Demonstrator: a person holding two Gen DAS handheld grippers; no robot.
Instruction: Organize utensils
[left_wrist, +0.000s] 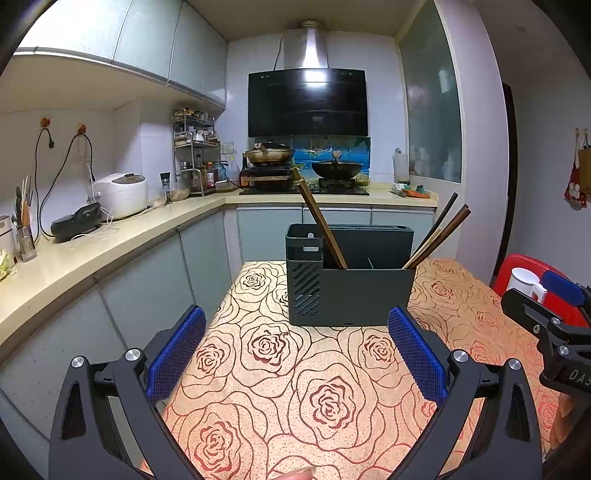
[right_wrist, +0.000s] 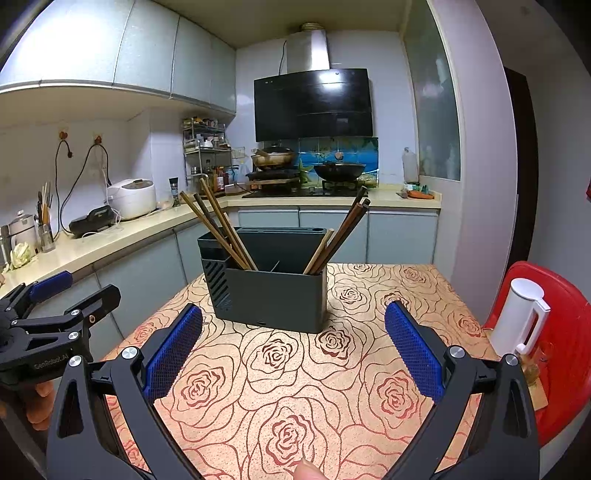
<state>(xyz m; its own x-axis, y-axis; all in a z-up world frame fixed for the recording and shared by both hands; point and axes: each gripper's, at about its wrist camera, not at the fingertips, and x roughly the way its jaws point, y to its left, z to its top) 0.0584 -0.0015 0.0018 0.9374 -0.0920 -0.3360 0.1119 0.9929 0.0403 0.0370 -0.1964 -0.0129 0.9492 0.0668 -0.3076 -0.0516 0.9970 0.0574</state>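
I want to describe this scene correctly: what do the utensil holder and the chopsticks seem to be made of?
The utensil holder looks like matte dark grey plastic or coated metal: even colour, dull sheen, slotted vents on one side. The chopsticks look like wood or bamboo: brown tones, some paler, no shine.

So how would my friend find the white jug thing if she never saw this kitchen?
Start at the table with the rose-patterned orange cloth, where the dark grey plastic utensil box holding brown wooden chopsticks stands. Look past the table's right edge to the red plastic chair. The tall white plastic jug stands there, the only white thing nearby, with a handle on its right side.
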